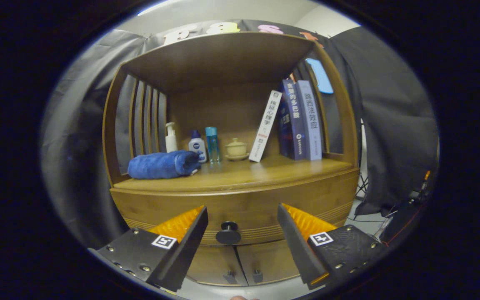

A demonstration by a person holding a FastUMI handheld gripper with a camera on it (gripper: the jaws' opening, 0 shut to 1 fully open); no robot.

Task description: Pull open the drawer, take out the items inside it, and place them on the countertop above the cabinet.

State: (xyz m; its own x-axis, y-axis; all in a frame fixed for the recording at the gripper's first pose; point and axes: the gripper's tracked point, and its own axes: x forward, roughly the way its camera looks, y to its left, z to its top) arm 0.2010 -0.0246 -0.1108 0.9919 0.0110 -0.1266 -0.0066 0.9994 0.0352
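Note:
A wooden cabinet stands ahead of me with its drawer (pixel 240 204) closed under the countertop (pixel 265 171). The drawer's round dark knob (pixel 228 232) sits just beyond my fingers, in line with the gap between them. My gripper (pixel 242 216) is open, its fingers spread wide on either side of the knob and not touching it. What is inside the drawer is hidden.
On the countertop lie a rolled blue towel (pixel 164 164), a pump bottle (pixel 171 137), two small bottles (pixel 205 144), a lidded cup on a saucer (pixel 236 149) and several upright books (pixel 296 121). Two small doors (pixel 240 262) sit below the drawer. The counter's front middle and right are bare.

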